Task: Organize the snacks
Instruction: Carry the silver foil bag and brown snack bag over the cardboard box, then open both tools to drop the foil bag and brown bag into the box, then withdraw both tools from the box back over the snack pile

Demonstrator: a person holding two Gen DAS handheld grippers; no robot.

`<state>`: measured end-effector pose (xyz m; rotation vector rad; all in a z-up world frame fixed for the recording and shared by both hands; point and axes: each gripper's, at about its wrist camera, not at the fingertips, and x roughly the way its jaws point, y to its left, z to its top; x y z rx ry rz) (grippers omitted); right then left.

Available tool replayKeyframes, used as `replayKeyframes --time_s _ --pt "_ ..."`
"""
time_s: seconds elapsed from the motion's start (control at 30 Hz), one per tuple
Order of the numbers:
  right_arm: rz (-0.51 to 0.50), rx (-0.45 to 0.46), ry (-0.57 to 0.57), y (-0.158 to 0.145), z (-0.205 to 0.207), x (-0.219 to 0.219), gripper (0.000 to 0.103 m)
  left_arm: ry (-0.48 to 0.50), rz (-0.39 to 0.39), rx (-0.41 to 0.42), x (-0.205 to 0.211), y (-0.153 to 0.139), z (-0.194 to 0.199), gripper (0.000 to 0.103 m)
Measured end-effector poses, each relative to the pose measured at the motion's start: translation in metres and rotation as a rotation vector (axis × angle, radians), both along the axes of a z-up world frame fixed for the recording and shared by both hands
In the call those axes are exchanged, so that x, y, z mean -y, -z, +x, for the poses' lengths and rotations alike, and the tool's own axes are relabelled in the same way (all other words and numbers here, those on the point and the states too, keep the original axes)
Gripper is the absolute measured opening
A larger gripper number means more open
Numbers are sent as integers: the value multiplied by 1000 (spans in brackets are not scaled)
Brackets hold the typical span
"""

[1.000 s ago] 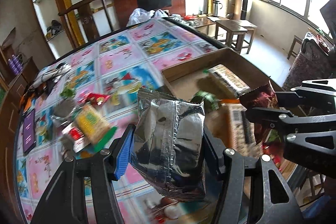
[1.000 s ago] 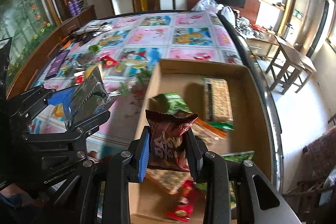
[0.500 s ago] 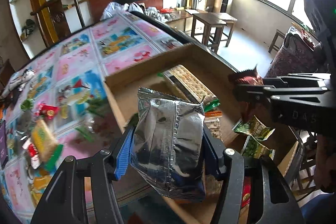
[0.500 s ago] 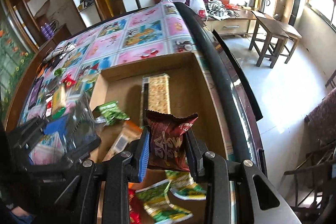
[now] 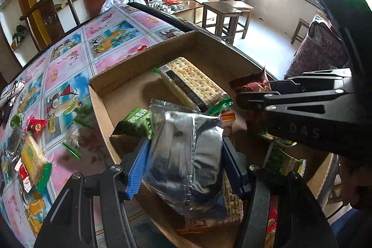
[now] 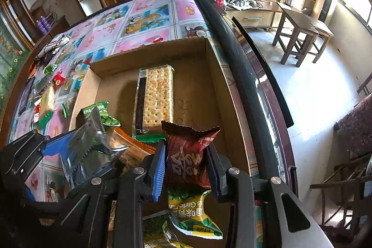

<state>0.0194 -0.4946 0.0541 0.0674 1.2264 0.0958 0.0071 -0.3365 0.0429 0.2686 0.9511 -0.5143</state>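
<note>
Silver crinkled foil packet (image 5: 186,155); brown packet (image 6: 187,158), crimped ends.

Colours and patterns: left gripper (image 5: 183,164), black frame with bright blue ribbed pads, closed on a shiny silver foil packet (image 5: 188,162); right gripper (image 6: 186,166), likewise black with blue pads, closed on a dark maroon-brown packet (image 6: 188,155) with pale lettering. Beyond both sets of fingers, plain tan cardboard box (image 6: 232,104); in it a pale golden cracker pack (image 6: 158,97) dotted with holes, black along one side and green at the ends. Under the right gripper's tips, a green-and-yellow pouch (image 6: 190,213). Left of the box, tablecloth (image 5: 69,71) in pink and blue cartoon squares
</note>
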Motion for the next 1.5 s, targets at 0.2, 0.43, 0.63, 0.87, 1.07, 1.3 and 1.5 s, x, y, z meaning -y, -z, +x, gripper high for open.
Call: replayKeyframes --time_s 0.2,0.43,0.63,0.87,1.07,1.3,1.5 --pt "-21 9 11 -6 -4 0 49 5 -12 0 -1 -5 -3 62" --pt "-47 57 31 -25 -10 -1 57 16 -29 30 -7 -19 -12 65" --pt "-51 83 34 -37 -16 -10 59 11 -31 56 -20 -30 -20 65" --pt "-58 107 11 -46 -19 -35 63 -40 -33 71 -50 -38 -23 66" --pt "-79 122 -27 -51 -19 -65 69 -96 -40 77 -82 -42 -27 66" --pt "-85 127 -80 -52 -19 -104 72 -162 -50 79 -122 -43 -30 66" --pt "-79 115 -134 -50 -20 -135 74 -219 -69 70 -154 -41 -32 66"
